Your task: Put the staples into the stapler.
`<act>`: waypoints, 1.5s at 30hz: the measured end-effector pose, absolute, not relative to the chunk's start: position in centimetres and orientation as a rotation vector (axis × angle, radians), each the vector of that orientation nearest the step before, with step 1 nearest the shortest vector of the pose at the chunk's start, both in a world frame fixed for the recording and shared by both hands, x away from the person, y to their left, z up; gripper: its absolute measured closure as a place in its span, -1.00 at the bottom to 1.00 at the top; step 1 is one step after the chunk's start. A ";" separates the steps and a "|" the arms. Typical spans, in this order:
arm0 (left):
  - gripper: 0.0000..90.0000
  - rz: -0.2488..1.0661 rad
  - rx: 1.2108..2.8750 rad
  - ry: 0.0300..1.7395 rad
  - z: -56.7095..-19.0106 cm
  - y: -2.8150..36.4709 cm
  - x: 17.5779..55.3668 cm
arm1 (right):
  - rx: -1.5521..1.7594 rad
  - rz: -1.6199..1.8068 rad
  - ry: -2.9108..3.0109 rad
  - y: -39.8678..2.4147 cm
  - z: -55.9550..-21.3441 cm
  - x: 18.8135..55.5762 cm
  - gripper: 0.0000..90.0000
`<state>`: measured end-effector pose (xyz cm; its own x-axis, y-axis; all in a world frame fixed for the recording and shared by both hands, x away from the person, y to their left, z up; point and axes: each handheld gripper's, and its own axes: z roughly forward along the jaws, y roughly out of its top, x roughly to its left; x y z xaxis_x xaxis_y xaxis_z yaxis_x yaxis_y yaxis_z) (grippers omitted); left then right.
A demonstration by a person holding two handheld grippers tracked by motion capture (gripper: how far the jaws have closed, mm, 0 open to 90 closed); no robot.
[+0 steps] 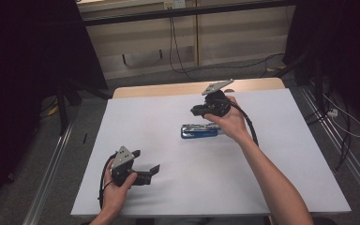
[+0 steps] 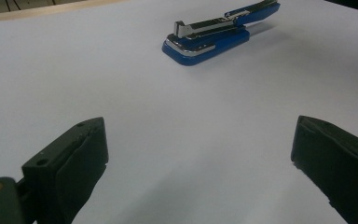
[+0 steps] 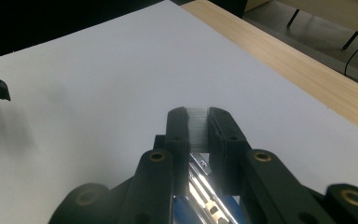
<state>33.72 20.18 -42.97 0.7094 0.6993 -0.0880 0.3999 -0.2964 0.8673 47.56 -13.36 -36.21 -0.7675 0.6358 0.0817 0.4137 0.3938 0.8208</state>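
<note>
A blue stapler (image 1: pixel 199 131) with a chrome magazine lies on the white table sheet (image 1: pixel 168 112), right of the middle. It also lies ahead in the left gripper view as the stapler (image 2: pixel 214 35). My right gripper (image 1: pixel 200 110) hovers just above and beyond it. In the right gripper view my right gripper (image 3: pixel 198 114) is shut on a short silvery strip of staples (image 3: pixel 198 128), with the stapler's magazine (image 3: pixel 205 186) right beneath. My left gripper (image 1: pixel 146 160) rests near the front left, jaws wide apart and nothing between them; the left gripper (image 2: pixel 200 154) faces bare sheet.
The wooden table edge (image 1: pixel 168 88) runs along the far side of the sheet. Cables (image 1: pixel 347 126) trail on the floor to the right, and dark curtains stand at both sides. A metal rail (image 1: pixel 51 168) runs along the floor at the left.
</note>
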 end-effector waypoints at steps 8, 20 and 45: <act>-0.91 0.378 1.927 0.847 -42.9 20.2 33.7 | 0.894 1.269 2.450 -12.6 -36.2 48.2 0.76; -0.91 0.375 1.928 0.847 -43.0 20.1 33.7 | 0.895 1.270 2.482 -12.2 -36.6 48.7 0.76; -0.91 0.373 1.926 0.843 -43.0 20.2 33.7 | 0.724 1.229 2.613 -11.2 -37.5 49.7 0.76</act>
<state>33.69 20.17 -42.96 0.7138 0.6943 -0.0919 0.3992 -0.2956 0.8679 49.74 -11.24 -37.50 -0.8690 0.4917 0.0554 0.3564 0.5442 0.7595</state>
